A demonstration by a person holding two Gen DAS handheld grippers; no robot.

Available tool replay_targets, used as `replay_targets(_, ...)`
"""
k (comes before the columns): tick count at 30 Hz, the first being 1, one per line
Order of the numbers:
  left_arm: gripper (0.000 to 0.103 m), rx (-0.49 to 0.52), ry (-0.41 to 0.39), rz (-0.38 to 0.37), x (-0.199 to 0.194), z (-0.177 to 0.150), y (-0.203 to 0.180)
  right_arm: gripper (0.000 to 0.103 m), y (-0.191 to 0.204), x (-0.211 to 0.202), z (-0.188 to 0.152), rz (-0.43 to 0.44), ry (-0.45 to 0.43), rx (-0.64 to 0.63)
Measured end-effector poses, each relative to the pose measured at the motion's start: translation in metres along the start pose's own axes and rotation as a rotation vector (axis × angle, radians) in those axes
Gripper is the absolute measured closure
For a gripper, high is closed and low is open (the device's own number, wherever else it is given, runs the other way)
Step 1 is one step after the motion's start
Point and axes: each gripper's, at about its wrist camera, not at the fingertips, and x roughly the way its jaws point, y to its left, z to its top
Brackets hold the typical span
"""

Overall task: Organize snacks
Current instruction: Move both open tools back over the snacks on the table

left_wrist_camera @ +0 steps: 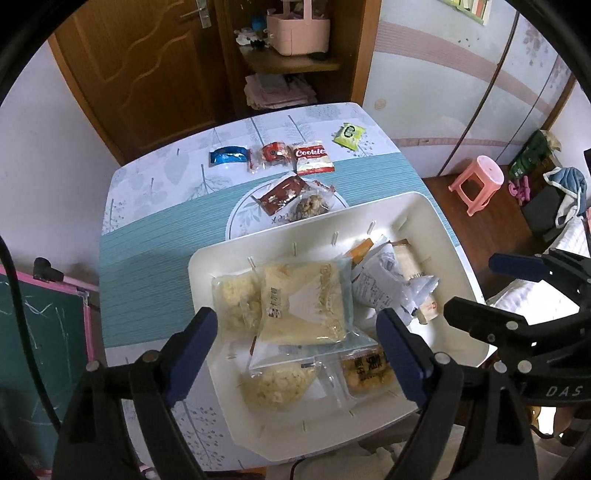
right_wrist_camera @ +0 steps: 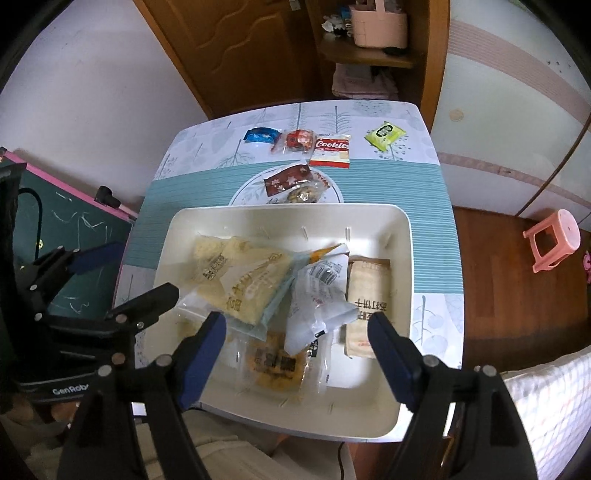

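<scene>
A white tray (left_wrist_camera: pixel 207 266) (right_wrist_camera: pixel 369 214) on the table holds several snack packets: a yellow packet (left_wrist_camera: pixel 306 299) (right_wrist_camera: pixel 255 291), a white crumpled packet (left_wrist_camera: pixel 380 284) (right_wrist_camera: pixel 321 295) and a beige cracker pack (right_wrist_camera: pixel 365 295). My left gripper (left_wrist_camera: pixel 297 336) is open and empty above the tray's near left part. My right gripper (right_wrist_camera: pixel 297 332) is open and empty above the tray's near middle. A round plate (left_wrist_camera: pixel 240 218) (right_wrist_camera: pixel 247 192) beyond the tray holds a brown packet (left_wrist_camera: pixel 282 194) (right_wrist_camera: pixel 288 179) and a clear one. Behind it lie blue (left_wrist_camera: pixel 228 156), red (left_wrist_camera: pixel 271 153), Cookies (left_wrist_camera: pixel 314 157) and green (left_wrist_camera: pixel 349 134) packets.
The table is small with a teal striped mat (left_wrist_camera: pixel 147 266). A green chalkboard (left_wrist_camera: pixel 33 343) leans at its left. A pink stool (left_wrist_camera: pixel 478 186) stands on the floor to the right. A wooden door and shelf with a pink basket (left_wrist_camera: pixel 297 31) are behind.
</scene>
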Motion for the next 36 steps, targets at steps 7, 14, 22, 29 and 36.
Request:
replay_targets(7,0.016,-0.017,0.016,-0.003,0.001,0.000,0.001,0.023,0.001,-0.002,-0.002,-0.003,-0.013,-0.008)
replay_targets(14,0.016,0.002,0.010,0.000,0.001,0.003,-0.006,0.023,-0.007,-0.007,-0.003,0.000,-0.032,-0.001)
replay_targets(22,0.016,0.054,-0.010,0.016,0.000,0.011,-0.019,0.023,-0.014,-0.016,-0.002,-0.011,-0.068,0.001)
replay_targets(29,0.016,0.045,-0.022,0.007,-0.003,0.023,-0.014,0.023,-0.015,-0.015,0.003,-0.008,-0.081,0.005)
replay_targets(36,0.016,-0.017,-0.018,-0.008,-0.001,0.038,0.003,0.023,-0.014,-0.011,0.016,0.009,-0.079,0.013)
